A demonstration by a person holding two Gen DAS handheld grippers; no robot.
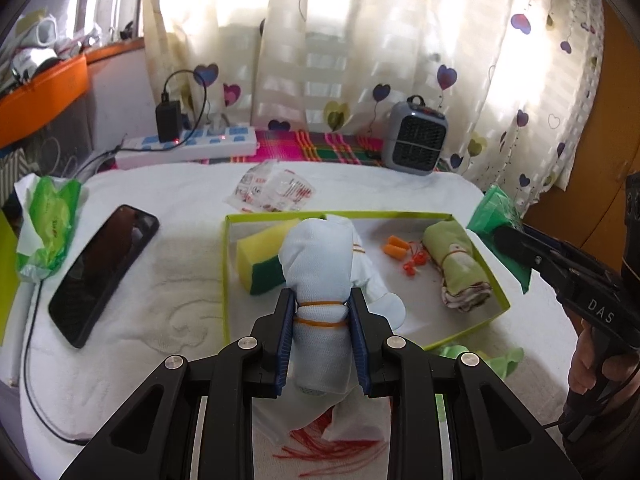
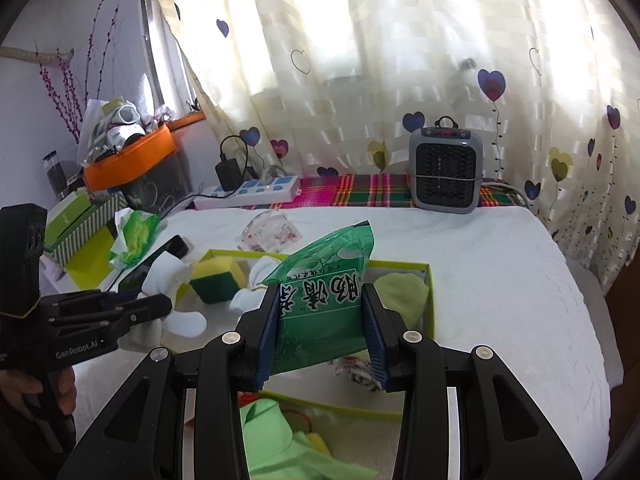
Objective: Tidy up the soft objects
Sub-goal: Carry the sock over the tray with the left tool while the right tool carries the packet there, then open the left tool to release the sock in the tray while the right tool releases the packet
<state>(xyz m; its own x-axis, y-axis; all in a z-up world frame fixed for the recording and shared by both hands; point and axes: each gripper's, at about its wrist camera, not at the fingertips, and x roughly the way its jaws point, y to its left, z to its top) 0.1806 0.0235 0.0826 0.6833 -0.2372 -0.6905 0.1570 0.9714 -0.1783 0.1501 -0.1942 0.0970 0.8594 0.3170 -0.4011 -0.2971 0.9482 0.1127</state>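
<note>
We hold a banded white sock roll [image 1: 320, 280] in our left tongs [image 1: 322, 312], its long axis toward the green-rimmed box [image 1: 500, 292]; right tongs [image 2: 320, 320] clench a green tissue pack [image 2: 324, 300] over that box.

Daylight is glowing through a cream curtain [image 2: 400, 60] printed with hearts, hanging behind the far edge of the bed [image 2: 500, 260]. A plaid cloth [image 2: 372, 190] is lying along that edge. An orange shelf [image 2: 132, 160] is projecting from the left wall beside a window [image 2: 154, 40].

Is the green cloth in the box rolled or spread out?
Rolled: the green cloth lies as a tight bundle tied with a rubber band inside the box.
</note>
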